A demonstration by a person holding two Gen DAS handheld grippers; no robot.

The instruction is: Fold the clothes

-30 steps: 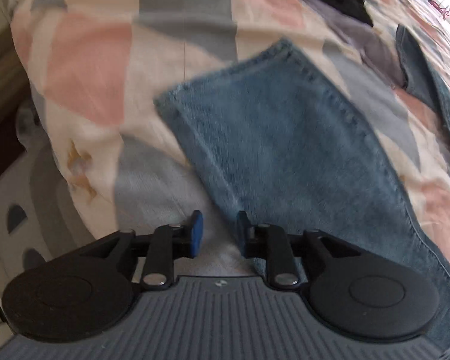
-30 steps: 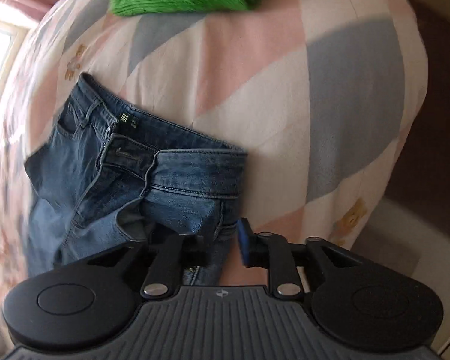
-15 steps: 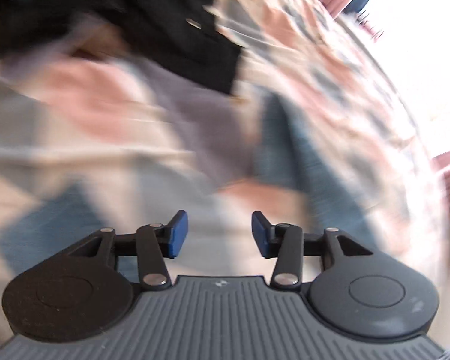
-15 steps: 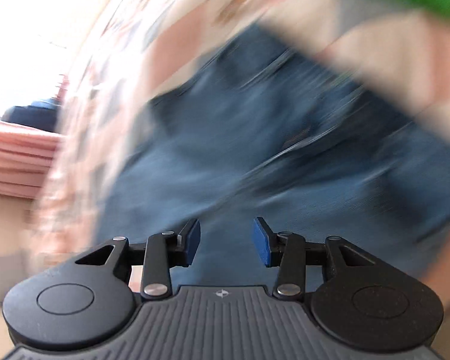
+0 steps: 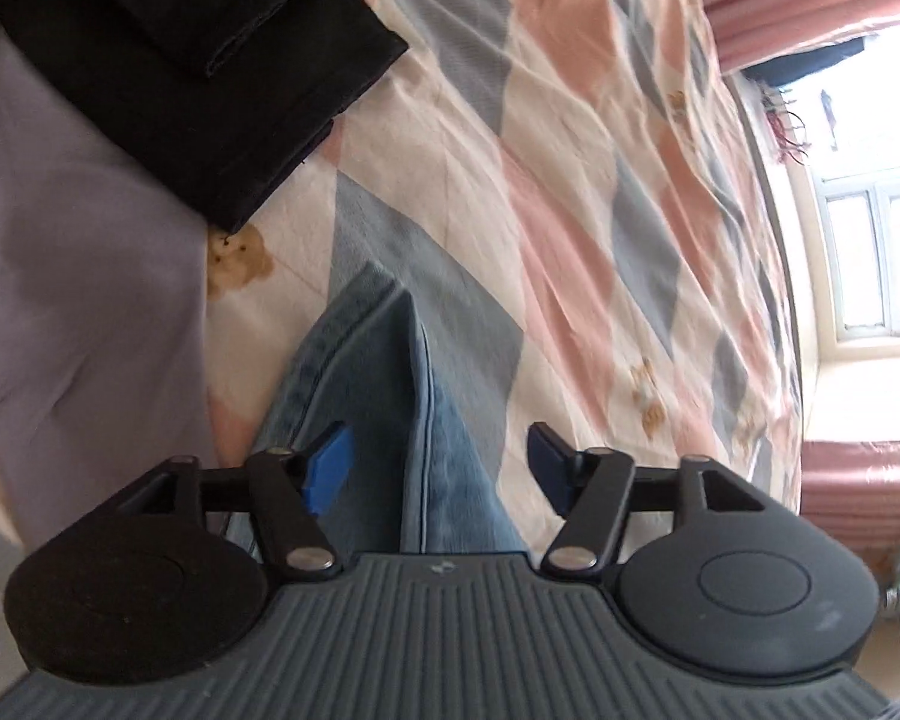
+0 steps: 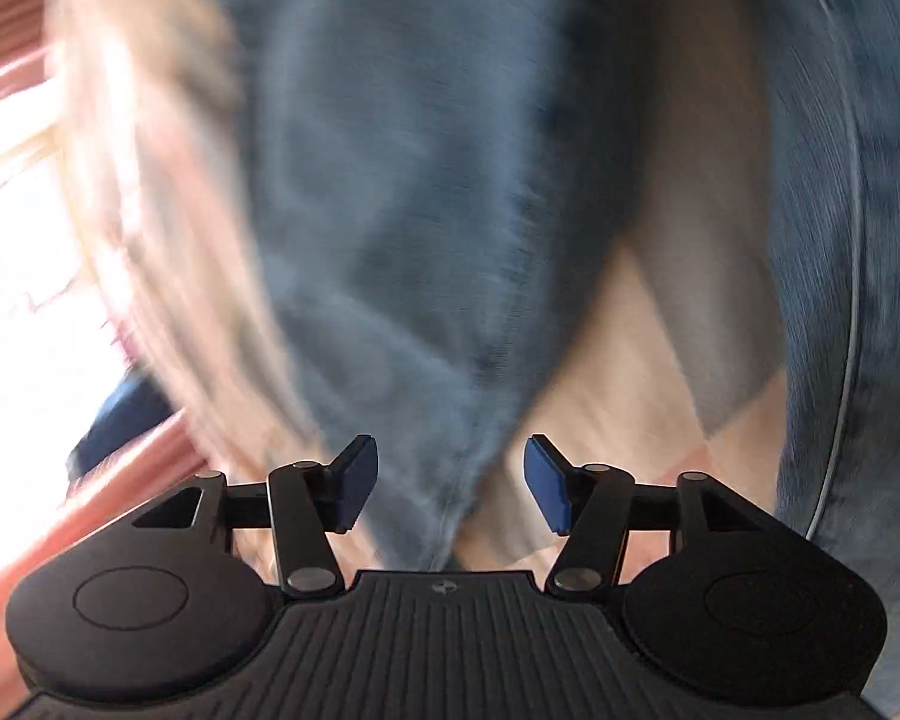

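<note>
Both my claws stand with fingers apart, clamped on nothing. Left claw point(image 5: 435, 474) straddles a raised fold of the jeans point(image 5: 384, 396) on the bed point(image 5: 570, 192). Right claw point(image 6: 444, 483) straddles a blurred denim edge. Seat fabric deep between pads before closing; pinch denim only, not the sheet.

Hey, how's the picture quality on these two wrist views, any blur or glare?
Left wrist view: mostly sharp, the jeans and black garment read clearly, but the window is blown out white. Right wrist view: heavy motion blur smears the jeans and bedsheet, with white glare at the left edge; only the right gripper is crisp.
</note>
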